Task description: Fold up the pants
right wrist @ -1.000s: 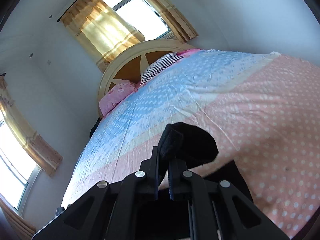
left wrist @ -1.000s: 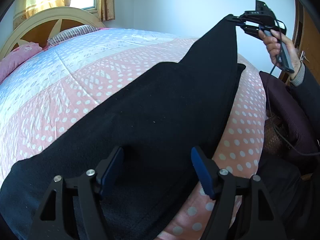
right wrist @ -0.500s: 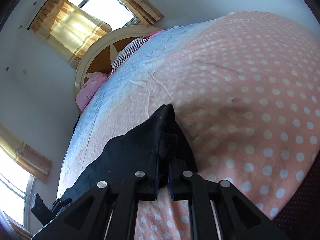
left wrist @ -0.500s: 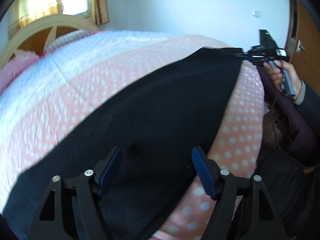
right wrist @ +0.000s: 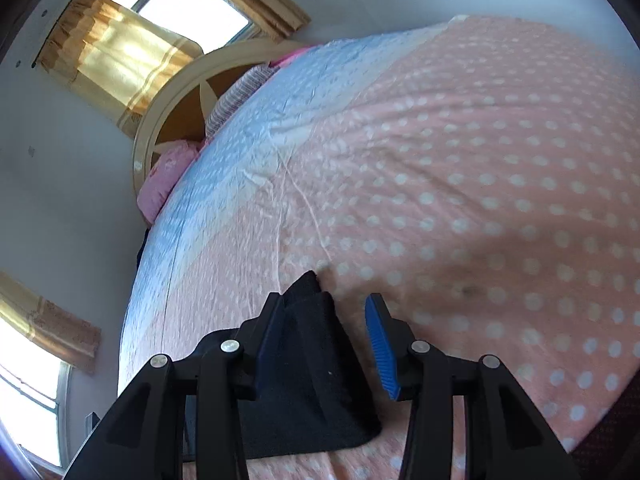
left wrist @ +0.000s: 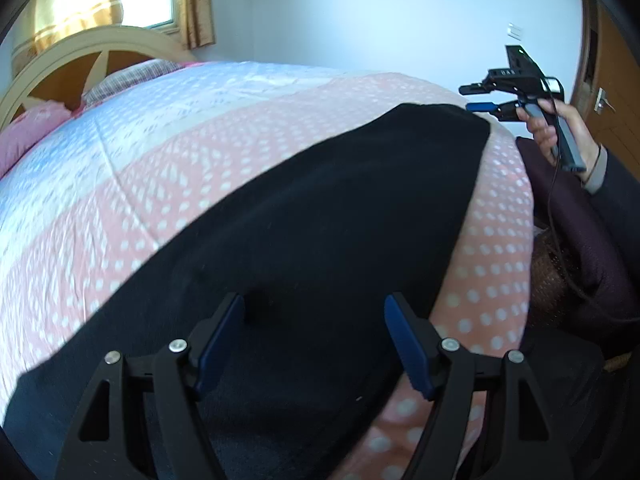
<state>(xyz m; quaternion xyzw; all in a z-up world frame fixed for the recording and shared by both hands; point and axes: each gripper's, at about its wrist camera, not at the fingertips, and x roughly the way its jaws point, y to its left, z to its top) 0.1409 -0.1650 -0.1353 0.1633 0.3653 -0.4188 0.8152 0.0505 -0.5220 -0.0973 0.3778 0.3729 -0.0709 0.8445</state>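
Observation:
Black pants [left wrist: 320,232] lie flat along the near edge of the bed, on a pink dotted quilt [left wrist: 168,184]. My left gripper [left wrist: 314,316] is open and empty, hovering just above the near end of the pants. In the left wrist view my right gripper [left wrist: 476,98] is open just beyond the far end of the pants. In the right wrist view my right gripper [right wrist: 324,308] is open, with a corner of the pants [right wrist: 308,364] lying loose on the quilt [right wrist: 460,168] between the fingers.
A wooden headboard [left wrist: 80,52] with pink pillows [left wrist: 28,136] is at the far end of the bed. The quilt turns blue and white [left wrist: 152,100] further back. A dark purple chair [left wrist: 592,232] and a door [left wrist: 612,92] are to the right.
My right gripper lowered the raised pants end onto the quilt and opened, letting it go. The pants now lie flat. My left gripper stayed open above the near end.

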